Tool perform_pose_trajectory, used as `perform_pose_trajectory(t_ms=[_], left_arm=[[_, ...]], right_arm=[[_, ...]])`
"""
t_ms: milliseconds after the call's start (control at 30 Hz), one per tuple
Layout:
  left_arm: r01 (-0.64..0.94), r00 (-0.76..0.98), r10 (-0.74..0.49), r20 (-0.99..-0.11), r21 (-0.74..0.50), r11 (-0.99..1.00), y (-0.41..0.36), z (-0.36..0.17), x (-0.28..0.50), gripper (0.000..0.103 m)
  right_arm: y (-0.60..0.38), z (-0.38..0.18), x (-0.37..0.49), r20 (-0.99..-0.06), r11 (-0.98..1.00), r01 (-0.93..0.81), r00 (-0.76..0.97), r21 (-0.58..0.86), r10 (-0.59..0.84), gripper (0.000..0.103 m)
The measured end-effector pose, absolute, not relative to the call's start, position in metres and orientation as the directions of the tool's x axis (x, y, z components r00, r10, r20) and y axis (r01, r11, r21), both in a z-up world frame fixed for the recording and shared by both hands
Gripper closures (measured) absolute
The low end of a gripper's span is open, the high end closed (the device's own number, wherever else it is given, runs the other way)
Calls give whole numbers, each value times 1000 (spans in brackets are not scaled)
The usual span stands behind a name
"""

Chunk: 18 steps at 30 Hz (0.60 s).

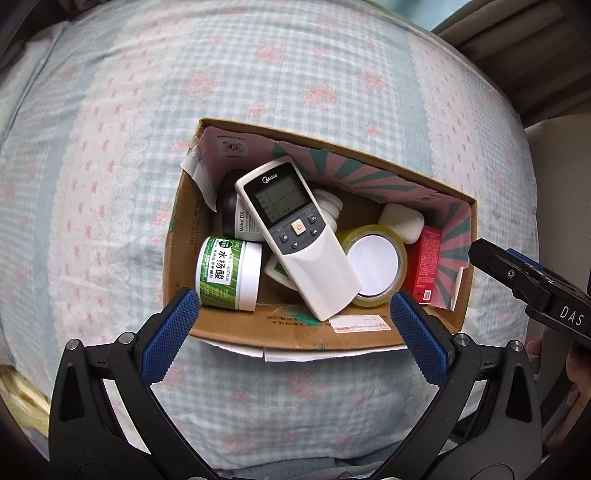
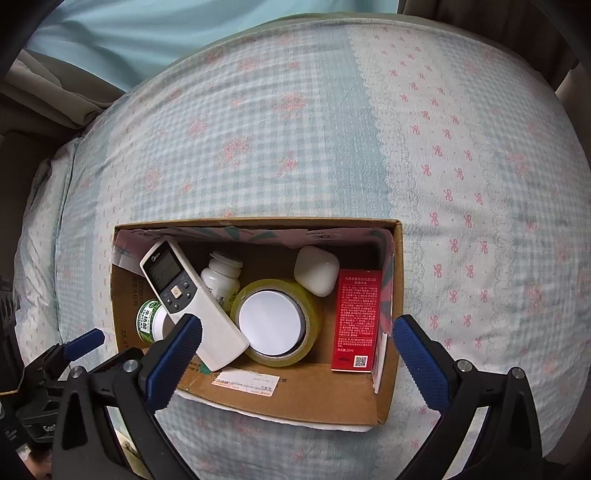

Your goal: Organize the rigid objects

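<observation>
An open cardboard box [image 1: 295,334] [image 2: 314,391] sits on the bed. Inside it, a white Midea remote [image 1: 295,236] [image 2: 188,295] lies slanted on top of the other items. Around it are a green-labelled jar [image 1: 225,275] [image 2: 149,319], a black bottle [image 1: 234,216], a white pill bottle [image 2: 221,275], a roll of clear tape [image 1: 375,264] [image 2: 275,321], a white earbud case [image 1: 400,221] [image 2: 316,271] and a red carton [image 1: 426,266] [image 2: 356,321]. My left gripper [image 1: 295,308] hangs open above the box's near wall, holding nothing. My right gripper [image 2: 297,334] is open and empty over the box.
The bed [image 1: 295,74] [image 2: 480,184] wears a blue gingham cover with pink flowers. A curtain [image 2: 147,33] hangs beyond its far edge. The right gripper's black body [image 1: 535,291] shows at the left view's right side; the left gripper's finger [image 2: 83,343] shows low left in the right view.
</observation>
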<state>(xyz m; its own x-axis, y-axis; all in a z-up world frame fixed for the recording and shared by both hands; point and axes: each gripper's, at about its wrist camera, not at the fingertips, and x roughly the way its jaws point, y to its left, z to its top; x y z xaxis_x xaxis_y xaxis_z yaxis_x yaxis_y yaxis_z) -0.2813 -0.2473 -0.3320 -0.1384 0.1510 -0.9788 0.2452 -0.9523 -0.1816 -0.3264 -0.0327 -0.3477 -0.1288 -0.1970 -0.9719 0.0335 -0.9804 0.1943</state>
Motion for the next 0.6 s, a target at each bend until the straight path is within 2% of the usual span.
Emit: perform_pose_trajectory(t_ms=[300,433,600], left_arm=[[177,-281,67,-957,-121,-977,-221,-260,-248,0],[130,-437,48,-898,-116,-985,-205,-183,-234,0],[82,-656,35,-754,-118,-990,-181,-69,-202,0]], right_arm=[[-10,-286,-279,-957,-986,62,-237,155,-165,0],[16,-224,-253,-925,-991,54,-354,125,-137,0],[49,-120,-211,-828,-998,25,-558,55,-59,0]])
